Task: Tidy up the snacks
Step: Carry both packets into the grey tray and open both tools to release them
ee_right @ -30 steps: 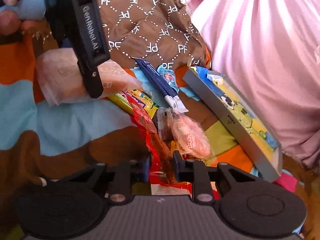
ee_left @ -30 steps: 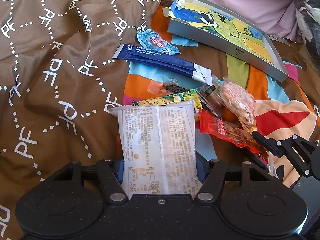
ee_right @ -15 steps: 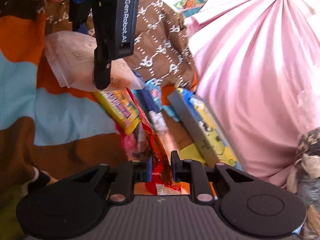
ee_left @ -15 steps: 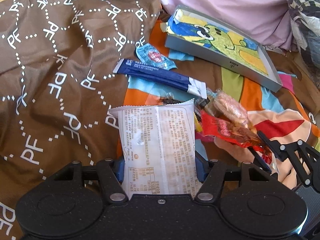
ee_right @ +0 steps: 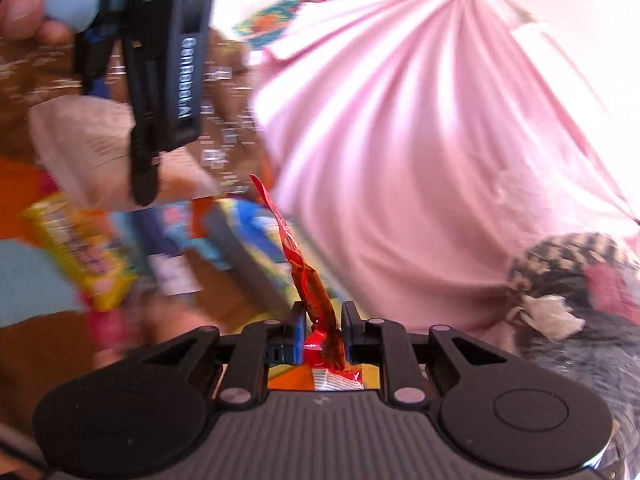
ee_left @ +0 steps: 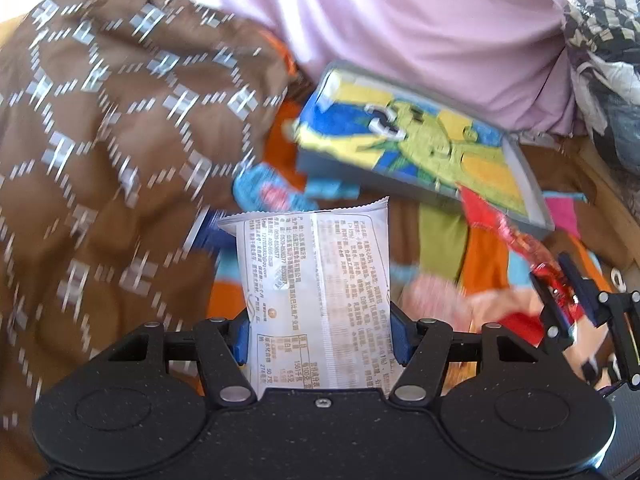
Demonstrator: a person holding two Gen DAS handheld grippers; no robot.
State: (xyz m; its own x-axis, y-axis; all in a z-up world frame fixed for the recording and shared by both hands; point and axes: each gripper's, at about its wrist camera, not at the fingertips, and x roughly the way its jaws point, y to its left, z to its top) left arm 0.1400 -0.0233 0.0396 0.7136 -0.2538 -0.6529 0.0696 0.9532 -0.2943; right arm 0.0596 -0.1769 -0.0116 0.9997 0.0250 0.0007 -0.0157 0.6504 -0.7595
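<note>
My left gripper point(ee_left: 320, 332) is shut on a white snack packet point(ee_left: 316, 280) printed with small text, held up above the bed. My right gripper point(ee_right: 323, 334) is shut on a long red snack wrapper point(ee_right: 308, 276) that stands up between its fingers. In the left wrist view that red wrapper point(ee_left: 516, 240) and the right gripper point(ee_left: 568, 292) show at the right edge. The left gripper point(ee_right: 164, 92) and its white packet point(ee_right: 84, 140) fill the upper left of the right wrist view. A grey shallow box with a cartoon print point(ee_left: 420, 148) lies ahead. A yellow packet point(ee_right: 80, 256) lies blurred below.
A brown patterned quilt point(ee_left: 100, 140) covers the left side. A pink pillow point(ee_left: 400, 28) lies behind the box. A small blue packet point(ee_left: 272, 192) sits near the box's left end on the striped sheet point(ee_left: 480, 248). Dark checked cloth point(ee_left: 604, 60) is heaped at the far right.
Both grippers have lifted their packets and moved forward toward the cartoon box. The view is now motion-blurred, and the snack pile has dropped out of the middle.
</note>
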